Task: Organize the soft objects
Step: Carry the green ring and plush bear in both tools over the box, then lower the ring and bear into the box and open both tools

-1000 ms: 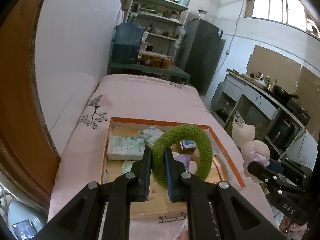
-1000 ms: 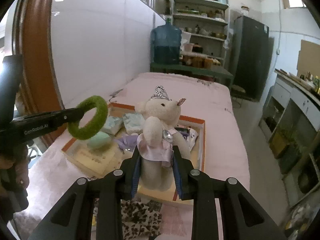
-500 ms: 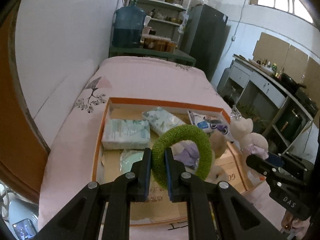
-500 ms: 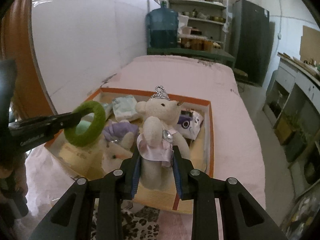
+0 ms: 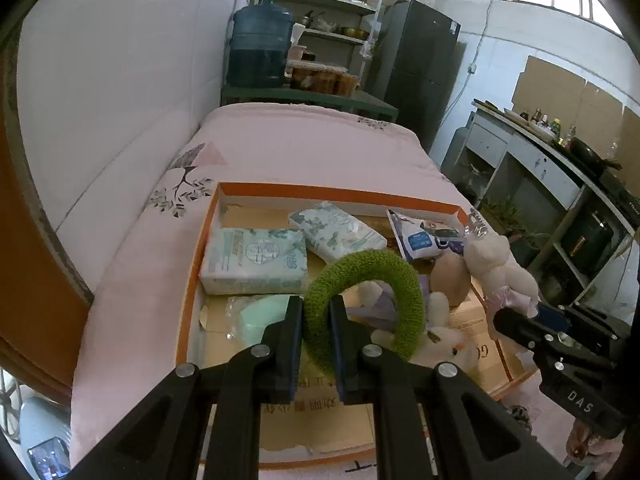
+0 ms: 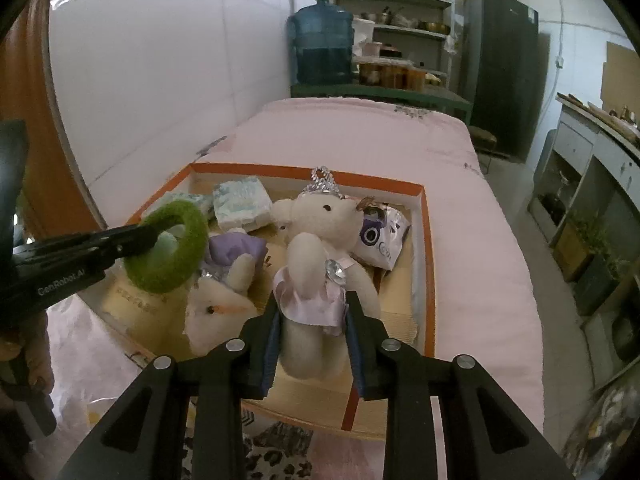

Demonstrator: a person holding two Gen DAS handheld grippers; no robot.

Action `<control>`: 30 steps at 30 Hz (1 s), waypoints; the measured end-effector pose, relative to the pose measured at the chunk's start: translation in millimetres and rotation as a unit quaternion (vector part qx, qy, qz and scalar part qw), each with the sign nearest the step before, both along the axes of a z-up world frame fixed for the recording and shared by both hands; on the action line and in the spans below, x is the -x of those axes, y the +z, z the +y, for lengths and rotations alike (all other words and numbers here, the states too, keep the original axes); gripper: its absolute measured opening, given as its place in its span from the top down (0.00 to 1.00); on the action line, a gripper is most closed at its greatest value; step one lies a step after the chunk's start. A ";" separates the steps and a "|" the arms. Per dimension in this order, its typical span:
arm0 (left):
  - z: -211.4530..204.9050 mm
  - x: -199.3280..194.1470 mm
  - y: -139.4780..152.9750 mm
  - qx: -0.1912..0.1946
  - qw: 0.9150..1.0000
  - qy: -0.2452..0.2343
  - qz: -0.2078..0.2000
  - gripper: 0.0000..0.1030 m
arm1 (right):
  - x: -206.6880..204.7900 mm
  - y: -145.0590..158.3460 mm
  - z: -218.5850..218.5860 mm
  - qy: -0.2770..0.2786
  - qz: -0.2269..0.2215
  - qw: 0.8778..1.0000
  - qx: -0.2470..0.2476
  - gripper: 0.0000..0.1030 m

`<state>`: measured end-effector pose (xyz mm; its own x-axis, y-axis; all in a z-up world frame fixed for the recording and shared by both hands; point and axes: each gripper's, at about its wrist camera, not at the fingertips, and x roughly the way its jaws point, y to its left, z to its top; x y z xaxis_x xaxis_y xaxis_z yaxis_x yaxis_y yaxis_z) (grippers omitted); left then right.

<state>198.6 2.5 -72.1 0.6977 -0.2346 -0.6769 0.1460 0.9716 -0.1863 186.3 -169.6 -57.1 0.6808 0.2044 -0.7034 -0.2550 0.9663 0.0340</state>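
1. Both grippers have come forward over the orange-edged cardboard box since a second ago; more of its contents now sits under them.
2. Lower centre of the left wrist view: the left gripper is clamped on the near side of a fuzzy green ring, which stands upright above the box.
3. Lower centre of the right wrist view: the right gripper pinches a cream teddy bear at the waist of its pink skirt; the bear is upright, a silver crown on its head, held over the box's right half.
4. Just behind the ring, a second plush toy in a purple dress lies on the box floor.
5. Left of centre in the left view, a mint-coloured packet lies by the fingers.
6. Beyond it are two tissue packs, one flat, one angled.
7. At the box's far right corner lies a white-and-purple pouch.
8. The box rests on a pink bedspread.
9. Far off, at the top of both views, stand a blue water jug, shelves and a dark fridge.
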 end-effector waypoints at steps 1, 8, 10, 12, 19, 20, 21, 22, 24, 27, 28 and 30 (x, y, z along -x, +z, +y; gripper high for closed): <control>-0.5 -0.3 -0.8 -0.001 1.000 0.000 0.001 0.87 | -0.9 -1.2 0.2 0.000 0.001 1.000 0.000 0.71; -2.0 -2.6 -6.5 0.000 1.000 0.002 0.008 0.87 | -4.9 -7.2 -0.8 -0.001 0.007 1.000 -0.005 0.71; -2.8 -2.9 -7.4 0.000 1.000 0.001 0.010 0.87 | -4.6 -7.7 -0.5 0.001 0.008 1.000 -0.006 0.70; -2.9 -3.5 -8.7 -0.001 1.000 0.001 0.012 0.87 | -5.0 -8.7 0.0 0.003 0.008 1.000 -0.006 0.67; -3.0 -10.1 -14.5 0.010 0.999 -0.011 0.038 0.86 | 0.3 -8.6 4.4 0.007 0.001 1.000 0.007 0.57; -3.1 -10.0 -14.9 0.010 0.999 -0.011 0.039 0.86 | 0.9 -8.1 5.1 0.007 0.000 1.000 0.009 0.54; -3.1 -9.5 -14.9 0.009 0.999 -0.011 0.039 0.85 | 1.9 -7.5 5.5 0.007 -0.002 1.000 0.010 0.51; -3.2 -8.8 -14.7 0.008 0.999 -0.010 0.038 0.83 | 2.7 -7.1 5.6 0.007 -0.003 1.000 0.010 0.51; -2.6 -7.5 -13.8 0.008 0.999 -0.010 0.036 0.78 | 3.4 -6.8 5.7 0.007 -0.003 1.000 0.010 0.51; -2.6 -4.8 -11.6 0.011 0.999 -0.011 0.032 0.69 | 5.1 -5.5 4.2 0.004 -0.002 1.000 0.007 0.50; -2.6 -3.8 -10.7 0.011 0.999 -0.011 0.030 0.64 | 5.7 -5.2 3.9 0.004 -0.002 1.000 0.006 0.50; -2.7 -2.3 -9.5 0.010 1.000 -0.012 0.027 0.55 | 6.2 -4.5 3.0 0.004 -0.001 1.000 0.003 0.50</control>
